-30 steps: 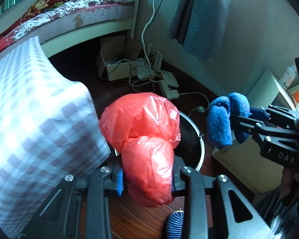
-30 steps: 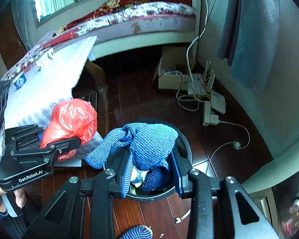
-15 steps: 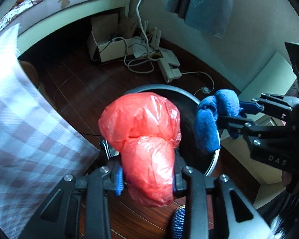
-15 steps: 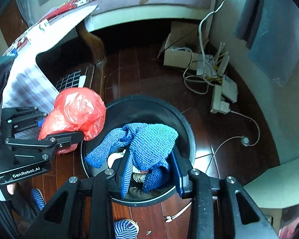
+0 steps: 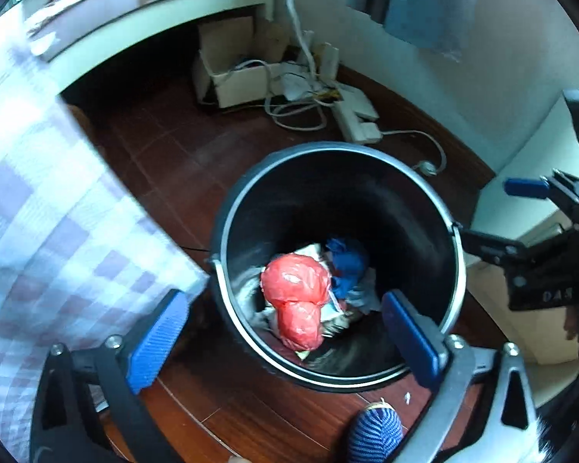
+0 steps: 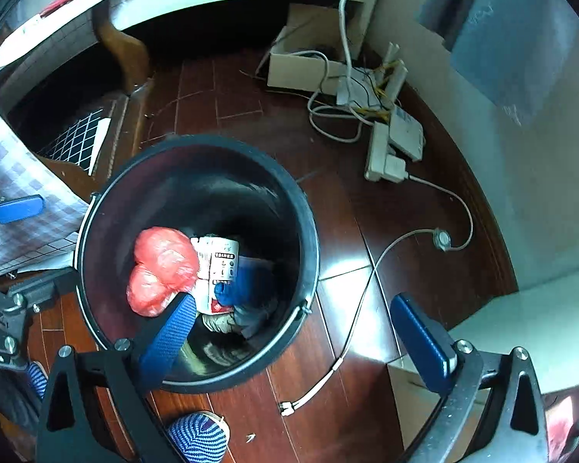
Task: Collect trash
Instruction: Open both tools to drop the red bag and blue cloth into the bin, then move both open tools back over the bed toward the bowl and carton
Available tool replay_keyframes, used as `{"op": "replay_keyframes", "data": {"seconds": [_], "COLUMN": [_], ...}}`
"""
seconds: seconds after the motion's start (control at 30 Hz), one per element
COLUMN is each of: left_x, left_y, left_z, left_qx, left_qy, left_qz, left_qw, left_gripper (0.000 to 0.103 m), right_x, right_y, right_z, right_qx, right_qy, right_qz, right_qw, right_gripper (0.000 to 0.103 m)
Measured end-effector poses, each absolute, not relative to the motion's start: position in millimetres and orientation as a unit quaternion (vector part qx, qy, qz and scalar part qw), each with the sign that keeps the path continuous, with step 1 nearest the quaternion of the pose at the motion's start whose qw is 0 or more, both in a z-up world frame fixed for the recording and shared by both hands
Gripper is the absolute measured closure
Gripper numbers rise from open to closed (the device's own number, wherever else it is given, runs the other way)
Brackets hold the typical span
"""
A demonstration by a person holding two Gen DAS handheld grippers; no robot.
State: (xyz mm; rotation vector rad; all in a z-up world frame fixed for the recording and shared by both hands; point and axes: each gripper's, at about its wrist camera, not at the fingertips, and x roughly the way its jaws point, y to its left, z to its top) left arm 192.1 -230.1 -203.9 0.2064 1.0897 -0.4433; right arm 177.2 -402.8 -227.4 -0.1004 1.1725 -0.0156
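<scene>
A black round trash bin (image 5: pixel 413 200) (image 6: pixel 289 200) stands on the dark wooden floor. Inside it lie a red plastic bag (image 5: pixel 295 289) (image 6: pixel 162 266), a blue cloth (image 5: pixel 347 266) (image 6: pixel 247 281) and a white printed package (image 6: pixel 216 262). My left gripper (image 5: pixel 285 341) is open and empty, its blue pads spread over the bin's near rim. My right gripper (image 6: pixel 297 341) is open and empty above the bin's right rim. The right gripper also shows at the right of the left wrist view (image 5: pixel 521 216), and the left gripper at the left of the right wrist view (image 6: pixel 15 247).
A checked cloth (image 5: pixel 38 231) hangs at the left. A cardboard box (image 5: pixel 235 65), white cables and a power strip (image 6: pixel 382 150) lie by the wall. A white cabinet (image 5: pixel 536 200) stands at the right. Striped blue slippers (image 6: pixel 197 440) are at the floor near me.
Both grippers opened over the bin. The red bag and the blue cloth dropped into it. Both views moved closer over the bin.
</scene>
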Motion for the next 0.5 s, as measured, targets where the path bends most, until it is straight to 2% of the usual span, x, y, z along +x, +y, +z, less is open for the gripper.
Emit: {"op": "replay_keyframes", "data": {"seconds": [0.17, 0.5], "left_x": [190, 176], "left_y": [-221, -205], "left_z": [-200, -181], "left_qx": [0.09, 0.078], "left_qy": [0.507, 0.498], "left_qz": [-0.192, -0.178], "left_qw": [0.835, 0.845], "left_gripper": [0.001, 0.001], "right_x": [176, 163], "right_y": [-397, -374], "right_z": [-228, -195], "right_qx": [-0.058, -0.059], "right_qy": [0.551, 0.516], "right_qz": [0.0, 0.008], "right_qw": [0.832, 0.855], "right_gripper": [0.001, 0.001]}}
